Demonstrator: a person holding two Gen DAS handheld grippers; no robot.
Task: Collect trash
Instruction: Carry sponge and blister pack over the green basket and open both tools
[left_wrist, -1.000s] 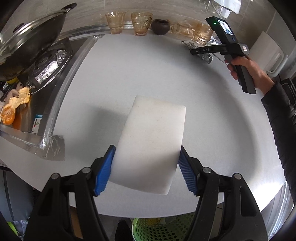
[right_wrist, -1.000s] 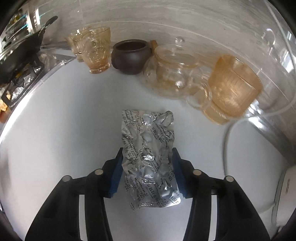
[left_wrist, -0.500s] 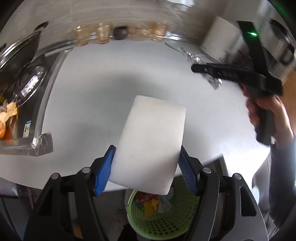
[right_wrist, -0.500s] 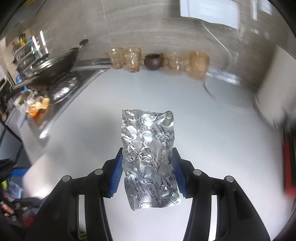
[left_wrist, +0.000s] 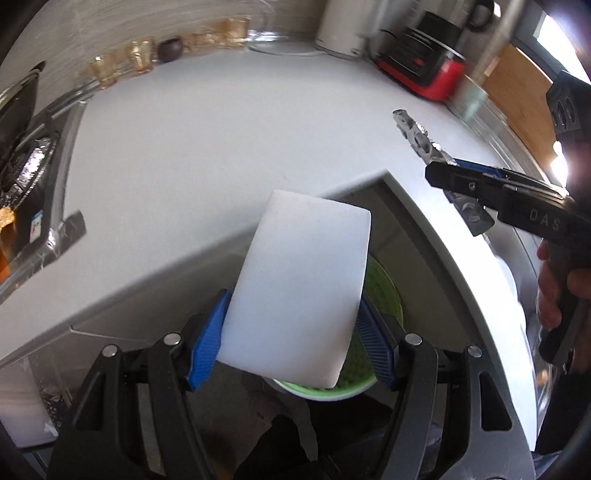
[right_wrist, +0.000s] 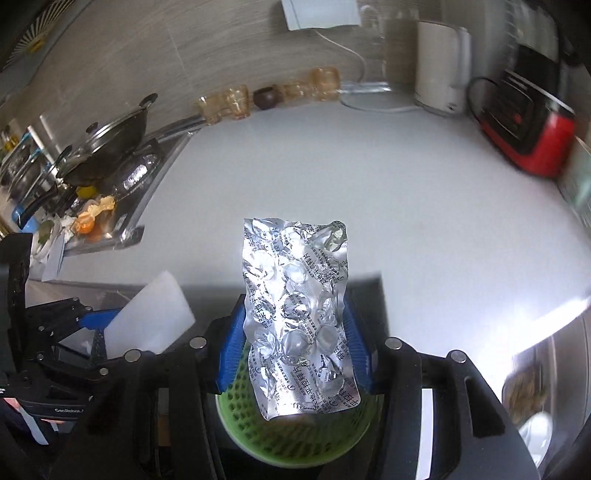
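My left gripper (left_wrist: 291, 343) is shut on a white foam block (left_wrist: 299, 284), held past the counter edge over a green perforated bin (left_wrist: 380, 295) on the floor. My right gripper (right_wrist: 295, 347) is shut on a crumpled silver blister pack (right_wrist: 297, 314), held directly above the same green bin (right_wrist: 291, 439). In the left wrist view the right gripper (left_wrist: 454, 177) shows at right with the blister pack (left_wrist: 421, 138). In the right wrist view the left gripper (right_wrist: 96, 325) and its foam block (right_wrist: 147, 317) show at lower left.
The white counter (right_wrist: 332, 184) carries amber glasses (right_wrist: 221, 105), a dark bowl (right_wrist: 266, 98), a white kettle (right_wrist: 441, 66) and a red-and-black appliance (right_wrist: 528, 133). A lidded wok (right_wrist: 107, 144) sits on the stove at left, with peel scraps (right_wrist: 92, 214) near it.
Both grippers have pulled back off the counter and now hang over the green bin, each still holding its item. The counter edge has come into view.
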